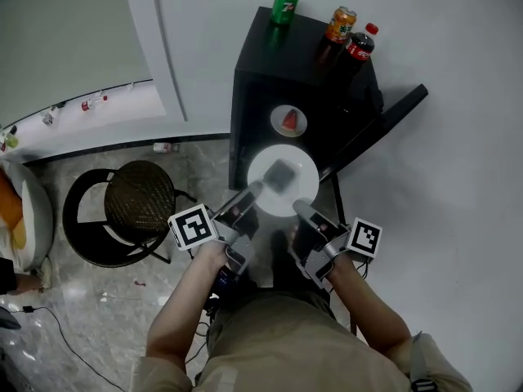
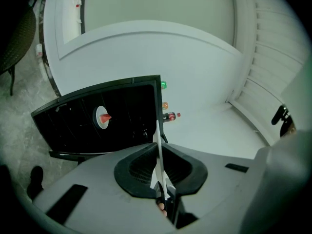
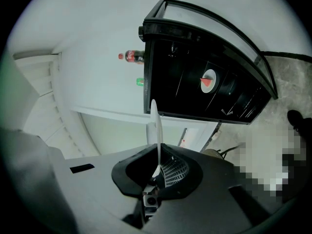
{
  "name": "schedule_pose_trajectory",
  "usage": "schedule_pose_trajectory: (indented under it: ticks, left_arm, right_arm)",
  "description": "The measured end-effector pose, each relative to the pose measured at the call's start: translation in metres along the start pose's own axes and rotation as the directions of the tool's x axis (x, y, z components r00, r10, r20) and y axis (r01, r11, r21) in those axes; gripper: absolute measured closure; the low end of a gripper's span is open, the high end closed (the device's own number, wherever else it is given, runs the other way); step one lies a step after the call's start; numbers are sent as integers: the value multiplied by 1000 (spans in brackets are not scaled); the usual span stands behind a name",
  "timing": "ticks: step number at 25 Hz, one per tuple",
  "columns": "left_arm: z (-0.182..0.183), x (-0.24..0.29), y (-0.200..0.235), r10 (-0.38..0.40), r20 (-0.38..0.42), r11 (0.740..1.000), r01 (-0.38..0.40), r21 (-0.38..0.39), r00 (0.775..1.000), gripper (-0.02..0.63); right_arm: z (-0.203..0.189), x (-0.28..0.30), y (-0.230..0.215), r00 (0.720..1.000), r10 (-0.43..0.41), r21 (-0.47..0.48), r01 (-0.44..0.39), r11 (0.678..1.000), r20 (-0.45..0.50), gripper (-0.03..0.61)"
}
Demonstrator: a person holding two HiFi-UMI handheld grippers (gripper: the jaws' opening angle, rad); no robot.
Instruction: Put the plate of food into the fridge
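In the head view, nearest the person, the left gripper [image 1: 255,189] and the right gripper [image 1: 301,209] are seen closed on opposite sides of the rim of a round white plate [image 1: 296,194]. The left gripper view and the right gripper view each show the thin white rim edge-on, pinched between that gripper's dark pads. The plate is held roughly level in the air, just in front of the fridge [image 1: 270,64] and outside it. A single dark grey, blocky piece of food [image 1: 280,174] is carried near its middle; the rest of the plate is bare and glossy.

Beyond it, the low black fridge is seen with its door [image 1: 392,114] swung open to the right. In its dark opening a small plate [image 1: 288,122] with a red wedge [image 1: 290,120] is seen. On the fridge top, a green can [image 1: 284,5], an orange can [image 1: 341,24] and a dark bottle [image 1: 359,46] with a red cap are stood. A round chair [image 1: 139,198] is seen on the floor to the left.
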State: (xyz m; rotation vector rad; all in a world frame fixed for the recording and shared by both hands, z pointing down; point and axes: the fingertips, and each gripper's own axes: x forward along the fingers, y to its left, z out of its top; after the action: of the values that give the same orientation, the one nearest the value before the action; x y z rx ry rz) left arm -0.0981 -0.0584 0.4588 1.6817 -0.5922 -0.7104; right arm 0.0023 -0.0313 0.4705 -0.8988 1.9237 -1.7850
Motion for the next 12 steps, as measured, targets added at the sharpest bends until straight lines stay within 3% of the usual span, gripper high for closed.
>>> schedule_pose_trajectory:
  ticks: [12]
  left_arm:
    - [4,28,21,60,52,996,-57,-72,997,594]
  right_arm:
    - [33,6,-12,1000,-11,-60,10,998,-10,551]
